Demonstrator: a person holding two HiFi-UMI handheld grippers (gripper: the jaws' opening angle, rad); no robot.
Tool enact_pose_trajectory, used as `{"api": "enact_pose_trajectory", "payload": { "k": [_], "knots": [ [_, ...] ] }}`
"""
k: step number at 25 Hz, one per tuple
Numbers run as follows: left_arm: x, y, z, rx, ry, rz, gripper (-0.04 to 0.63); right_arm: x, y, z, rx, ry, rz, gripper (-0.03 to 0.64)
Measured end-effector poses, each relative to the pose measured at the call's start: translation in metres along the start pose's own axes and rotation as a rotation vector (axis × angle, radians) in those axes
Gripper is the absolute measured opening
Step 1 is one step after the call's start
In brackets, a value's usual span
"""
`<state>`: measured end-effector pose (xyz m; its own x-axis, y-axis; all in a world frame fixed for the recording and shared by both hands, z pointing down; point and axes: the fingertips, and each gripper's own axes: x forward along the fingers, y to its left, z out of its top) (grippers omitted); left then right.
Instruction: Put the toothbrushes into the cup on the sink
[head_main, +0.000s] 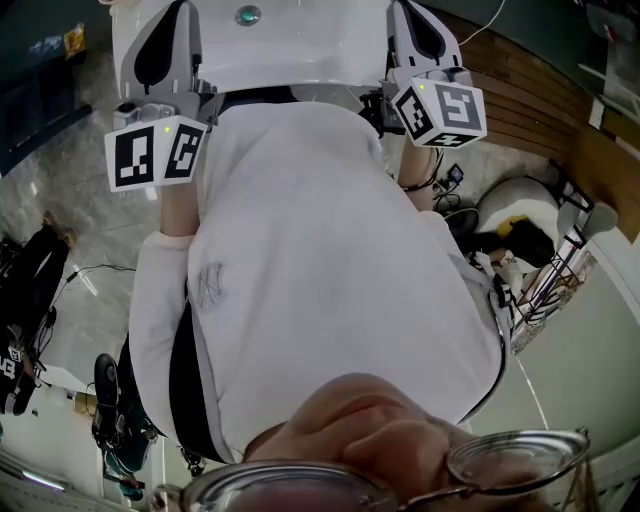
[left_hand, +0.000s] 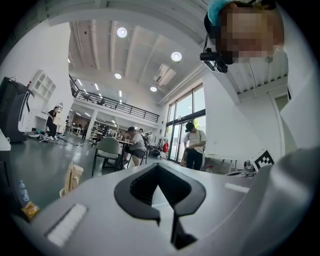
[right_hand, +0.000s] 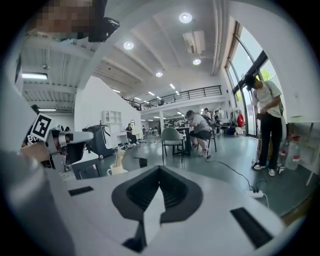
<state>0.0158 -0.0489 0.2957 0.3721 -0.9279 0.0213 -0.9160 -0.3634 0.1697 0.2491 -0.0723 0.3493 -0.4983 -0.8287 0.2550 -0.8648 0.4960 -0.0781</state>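
The cup is white with a handle and appears low on the left in the right gripper view, just over the edge of that claw's grey body. Some pale beige sticks stand upright in it, but they are too small to say whether they are toothbrushes. The left gripper view also has the cup on its left side, again with the beige sticks rising from it. Its base is hidden in both views, so I cannot tell on what it stands. The right claw is fully closed, its two tips meet in a point and nothing is between them. The left claw looks the same, closed to a point and empty. From the head view, the person in a white shirt holds both tools in front of the body, toward a white sink with a round greenish drain cap. The left marker cube and the right marker cube are well apart, one at each side of the body. Behind the cup there is a large hall with a grey floor. A person sits at a table beside a green chair, and another person stands near the tall windows. A white power strip lies on the floor.
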Motion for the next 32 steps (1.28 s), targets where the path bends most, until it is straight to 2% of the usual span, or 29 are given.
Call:
{"api": "enact_pose_trajectory", "payload": {
  "k": [32],
  "knots": [
    [-0.017, 0.007, 0.001, 0.006, -0.015, 0.007, 0.000, -0.008, 0.017, -0.005, 0.006, -0.007, -0.004, 0.008]
  ]
}}
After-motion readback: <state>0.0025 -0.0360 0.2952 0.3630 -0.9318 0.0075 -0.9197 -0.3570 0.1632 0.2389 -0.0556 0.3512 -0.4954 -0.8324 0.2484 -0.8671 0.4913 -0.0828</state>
